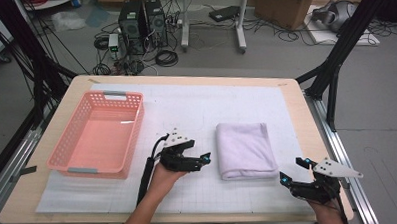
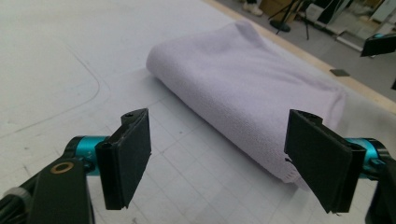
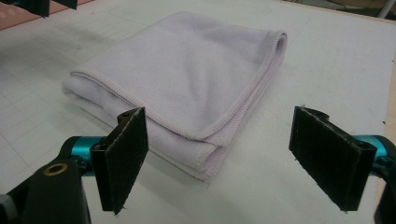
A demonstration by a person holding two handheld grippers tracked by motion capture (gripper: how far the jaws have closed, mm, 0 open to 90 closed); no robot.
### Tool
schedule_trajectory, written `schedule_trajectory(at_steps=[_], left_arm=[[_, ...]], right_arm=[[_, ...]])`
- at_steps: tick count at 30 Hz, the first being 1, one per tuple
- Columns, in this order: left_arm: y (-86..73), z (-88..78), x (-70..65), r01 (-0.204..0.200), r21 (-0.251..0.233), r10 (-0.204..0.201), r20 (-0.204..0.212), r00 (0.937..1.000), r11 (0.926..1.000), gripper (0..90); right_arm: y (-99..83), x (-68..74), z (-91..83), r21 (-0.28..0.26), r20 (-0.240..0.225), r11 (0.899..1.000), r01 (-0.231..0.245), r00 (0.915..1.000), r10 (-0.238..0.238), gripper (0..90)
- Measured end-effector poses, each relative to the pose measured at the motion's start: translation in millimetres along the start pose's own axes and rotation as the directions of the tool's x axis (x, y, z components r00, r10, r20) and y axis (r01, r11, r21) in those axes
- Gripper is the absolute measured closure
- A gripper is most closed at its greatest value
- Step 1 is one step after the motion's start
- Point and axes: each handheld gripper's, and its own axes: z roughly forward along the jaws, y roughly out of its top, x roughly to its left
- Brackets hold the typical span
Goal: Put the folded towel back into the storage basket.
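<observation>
Grey concrete floor surrounds one wooden table (image 1: 307, 118) covered by a white gridded mat (image 1: 186, 112); behind it stand two black computer towers (image 1: 144, 25) amid loose cables, and one cardboard box (image 1: 287, 4) sits at the far right. On the mat there are two items: one pink plastic basket (image 1: 98, 134), on the left side with nothing visible inside, and one folded lavender towel (image 1: 246, 149), lying flat right of centre and well apart from the basket. The towel is folded into several layers, with a stitched hem running along its open edges in the right gripper view (image 3: 187, 88) and a rounded fold facing the left gripper view (image 2: 243, 88). Two hand-held grippers are present, one per hand. The left gripper (image 1: 200, 159) is positioned just beside the towel's left edge, near its front corner, pointing toward it; its two jaws stand wide apart with nothing between the pads, and the towel lies ahead of them without contact. The right gripper (image 1: 292, 171) is positioned near the towel's front right corner, close to the table's front edge; its two jaws also stand wide apart and hold nothing, with the towel's corner lying ahead between them. Each gripper carries one grey three-cornered plate on top.
</observation>
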Motion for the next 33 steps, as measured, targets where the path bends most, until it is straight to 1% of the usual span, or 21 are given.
schedule_trajectory(at_steps=[2,5,7,9,11,12,14,17,19,21,22,23,25,26,29,31,33], left_arm=[[2.7,8.0,-0.9,0.011,0.012,-0.011,-0.008,0.9999,0.9999,20.5],[7.2,19.4,-3.3,0.027,0.022,-0.027,-0.001,0.9996,0.9994,20.5],[10.8,26.5,-6.2,0.015,0.038,-0.015,-0.006,0.9999,0.9991,20.5],[13.8,34.0,-9.1,0.012,0.047,-0.012,0.004,0.9999,0.9988,20.5],[15.7,41.5,-11.6,0.003,0.051,-0.003,0.000,1.0000,0.9987,20.6],[16.0,45.3,-12.8,0.004,0.057,-0.003,-0.003,1.0000,0.9984,21.0],[15.6,52.8,-14.4,0.009,0.072,-0.010,0.005,0.9999,0.9974,21.2],[13.8,63.2,-16.3,0.024,0.094,-0.023,-0.011,0.9997,0.9953,21.2],[12.5,68.6,-15.3,0.027,0.111,-0.024,-0.023,0.9994,0.9935,21.2],[11.6,73.7,-13.8,0.058,0.118,-0.054,-0.040,0.9978,0.9913,21.7],[11.4,75.8,-13.1,0.074,0.122,-0.069,-0.041,0.9968,0.9898,22.1],[11.3,78.9,-13.0,0.086,0.126,-0.083,-0.036,0.9959,0.9883,22.1],[10.8,83.1,-14.1,0.098,0.132,-0.095,-0.025,0.9951,0.9864,22.4],[10.0,85.6,-14.5,0.096,0.143,-0.094,-0.021,0.9953,0.9850,23.0],[7.3,91.9,-14.6,0.108,0.166,-0.105,-0.025,0.9941,0.9802,23.6],[6.6,93.8,-14.4,0.117,0.166,-0.115,-0.022,0.9931,0.9792,23.6],[6.4,93.9,-14.7,0.109,0.173,-0.106,-0.024,0.9940,0.9789,24.4]], right_arm=[[-0.4,-0.8,-0.1,0.002,0.001,1.000,0.000,1.0000,0.000,18.6],[-0.9,-1.6,-0.1,0.005,0.002,1.000,-0.001,1.0000,0.001,18.6],[-1.3,-2.3,-0.1,0.006,0.002,1.000,0.000,1.0000,0.000,18.6],[-1.3,-2.4,-0.3,0.006,0.001,1.000,-0.005,1.0000,0.005,18.6],[-1.3,-3.3,-0.1,0.003,0.002,1.000,0.004,1.0000,-0.004,18.6],[-1.3,-3.2,-0.2,0.005,0.002,1.000,0.002,1.0000,-0.002,18.6],[-1.4,-3.8,-0.2,0.008,0.003,1.000,0.004,1.0000,-0.004,18.6],[-1.6,-4.5,-0.5,0.009,0.004,1.000,0.000,1.0000,0.000,18.6],[-1.6,-5.1,-0.9,0.007,0.006,1.000,0.001,1.0000,-0.001,18.6],[-1.7,-5.3,-1.0,0.005,0.003,1.000,-0.001,1.0000,0.001,18.6],[-1.6,-5.3,-0.8,0.004,0.004,1.000,-0.002,1.0000,0.002,18.6],[-1.6,-5.4,-0.5,0.003,0.003,1.000,-0.002,1.0000,0.002,18.6],[-1.5,-5.1,-0.3,0.006,0.002,1.000,-0.006,1.0000,0.006,18.6],[-1.5,-5.4,-0.1,0.008,0.001,1.000,-0.005,1.0000,0.005,18.7],[-1.4,-5.7,0.5,0.007,0.000,1.000,-0.008,1.0000,0.008,18.7],[-1.5,-5.9,0.4,0.005,-0.001,1.000,-0.007,1.0000,0.007,18.6],[-1.5,-5.8,0.5,0.005,-0.002,1.000,-0.008,1.0000,0.008,18.6]])
